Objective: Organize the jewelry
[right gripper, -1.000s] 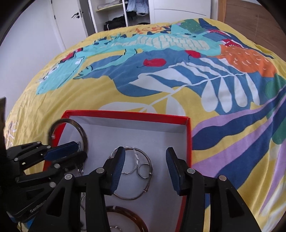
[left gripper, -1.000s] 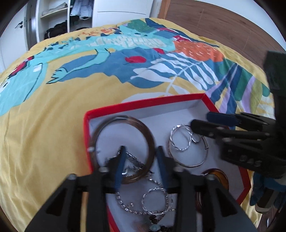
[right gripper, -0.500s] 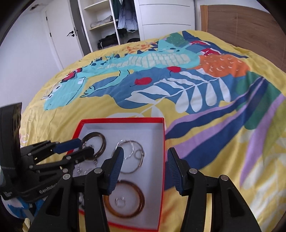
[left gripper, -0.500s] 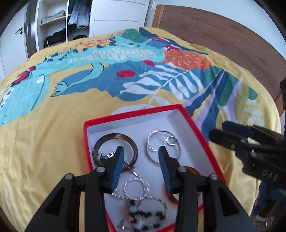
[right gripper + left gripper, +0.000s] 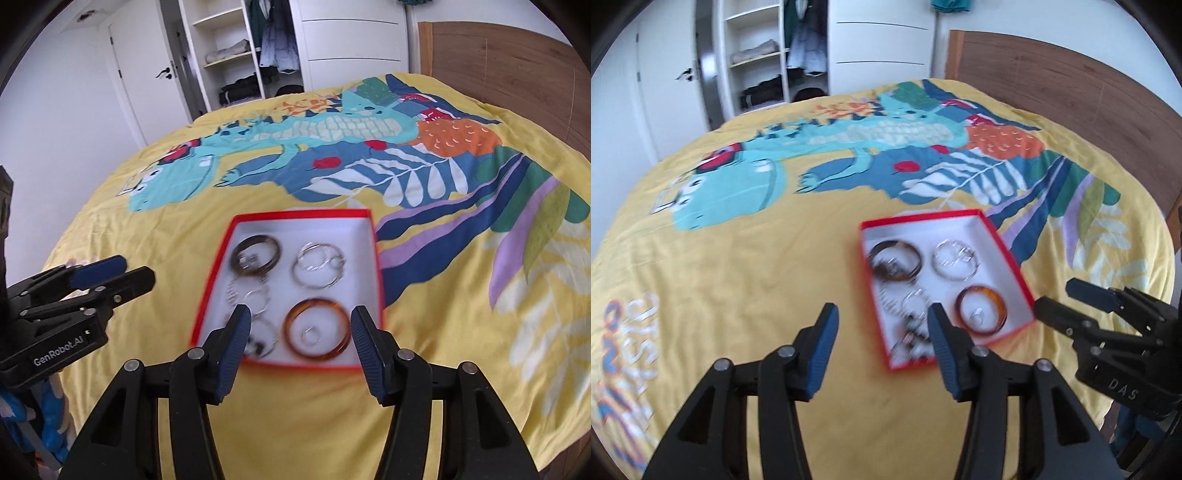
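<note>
A red box (image 5: 923, 216) (image 5: 303, 213) with a white inside lies on the yellow bedspread. In it are a dark brown bangle (image 5: 916, 254) (image 5: 275, 249), silver hoops (image 5: 960, 254) (image 5: 325, 258), an amber bangle (image 5: 991, 293) (image 5: 317, 303), silver rings and chain (image 5: 905, 302) (image 5: 247, 295), and dark beads (image 5: 912, 343) (image 5: 255, 347). My left gripper (image 5: 881, 314) (image 5: 136, 268) hangs above the box's near left side; its jaws are opening with nothing between them. My right gripper (image 5: 301, 314) (image 5: 1055, 295) hovers over the box's near edge, its jaws also opening and empty.
The bedspread (image 5: 738, 277) carries a blue and teal dinosaur print. A wooden headboard (image 5: 1071, 85) runs along the right. Beyond the bed stand a white wardrobe with open shelves (image 5: 236, 55) and a white door (image 5: 147, 74).
Both grippers have drawn back and risen away from the box, which now looks smaller and farther off. Both pairs of jaws stand wider. The jewelry stays in the box.
</note>
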`<act>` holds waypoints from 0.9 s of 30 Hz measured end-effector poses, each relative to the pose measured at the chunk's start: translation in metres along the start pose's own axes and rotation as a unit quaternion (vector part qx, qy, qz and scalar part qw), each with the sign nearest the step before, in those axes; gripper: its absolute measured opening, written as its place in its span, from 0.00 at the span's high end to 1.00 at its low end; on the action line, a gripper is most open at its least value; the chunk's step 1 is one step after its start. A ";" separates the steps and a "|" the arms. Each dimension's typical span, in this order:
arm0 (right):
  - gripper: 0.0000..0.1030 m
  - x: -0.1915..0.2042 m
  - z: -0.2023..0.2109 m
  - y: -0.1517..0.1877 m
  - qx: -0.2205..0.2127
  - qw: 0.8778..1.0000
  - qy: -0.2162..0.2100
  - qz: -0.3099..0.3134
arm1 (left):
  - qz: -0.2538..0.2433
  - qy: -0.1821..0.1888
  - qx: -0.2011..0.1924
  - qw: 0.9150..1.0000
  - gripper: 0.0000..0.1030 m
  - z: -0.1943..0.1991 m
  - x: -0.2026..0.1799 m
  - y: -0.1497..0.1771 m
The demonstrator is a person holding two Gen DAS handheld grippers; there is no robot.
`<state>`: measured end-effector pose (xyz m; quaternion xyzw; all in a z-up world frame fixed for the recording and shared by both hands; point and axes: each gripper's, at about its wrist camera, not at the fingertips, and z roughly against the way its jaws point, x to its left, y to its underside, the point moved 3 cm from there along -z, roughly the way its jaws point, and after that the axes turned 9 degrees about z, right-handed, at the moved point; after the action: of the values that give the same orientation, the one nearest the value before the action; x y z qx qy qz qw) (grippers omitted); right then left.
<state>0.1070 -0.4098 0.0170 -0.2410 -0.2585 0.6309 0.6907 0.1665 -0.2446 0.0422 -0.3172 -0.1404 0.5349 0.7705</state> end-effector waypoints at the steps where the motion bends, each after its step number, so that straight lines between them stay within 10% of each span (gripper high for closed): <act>1: 0.45 0.004 0.003 0.002 0.000 1.000 -0.002 0.000 | 0.004 -0.008 0.000 1.000 0.50 0.010 0.006 0.006; 27: 0.30 0.136 0.092 0.045 -0.034 0.997 -0.034 0.065 | 0.076 -0.103 -0.050 0.991 0.39 0.158 0.110 0.101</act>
<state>0.0218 -0.2693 0.0635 -0.2594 -0.2869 0.6728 0.6307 0.0471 -0.0679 0.0839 -0.3084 -0.2210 0.6138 0.6923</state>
